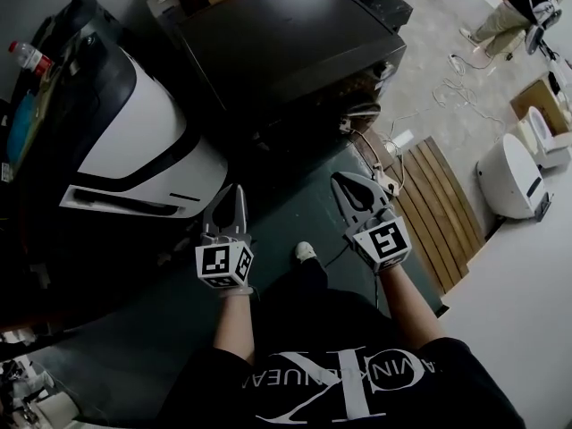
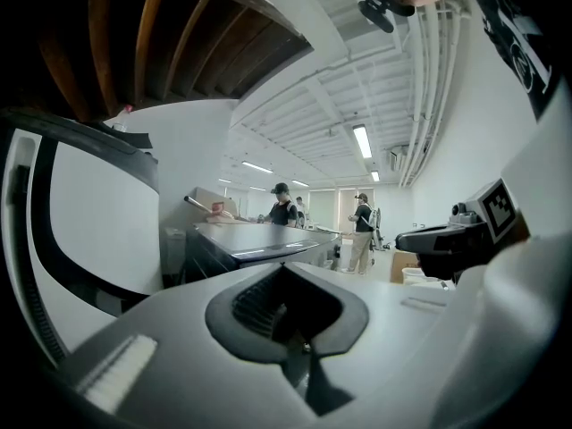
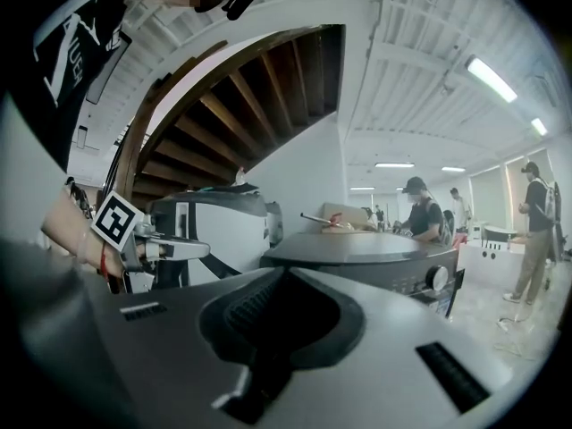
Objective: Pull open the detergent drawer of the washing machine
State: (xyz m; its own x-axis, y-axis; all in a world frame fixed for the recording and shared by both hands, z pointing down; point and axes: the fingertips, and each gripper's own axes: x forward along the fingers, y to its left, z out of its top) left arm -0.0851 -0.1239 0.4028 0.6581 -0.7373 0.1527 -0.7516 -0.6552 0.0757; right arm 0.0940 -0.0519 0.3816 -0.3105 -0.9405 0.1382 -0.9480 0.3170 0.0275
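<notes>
The dark grey washing machine [image 1: 286, 34] stands ahead of me, its front panel with a round knob [image 1: 386, 68] facing my way. I cannot make out the detergent drawer on that dim panel. My left gripper [image 1: 235, 191] is shut and empty, held in the air short of the machine's front. My right gripper [image 1: 342, 180] hovers beside it, also shut with nothing in it. In the right gripper view the machine [image 3: 357, 253] and its knob [image 3: 436, 278] lie beyond the shut jaws. The left gripper view shows the machine's lid [image 2: 259, 239] further off.
A white and black appliance [image 1: 134, 141] stands close on the left with a red-capped bottle [image 1: 31, 56] on top. Wooden slats [image 1: 438, 204], cables and a white unit [image 1: 514, 177] lie on the right. A person sits far back right [image 1: 514, 12]; others stand behind the machine [image 3: 420, 208].
</notes>
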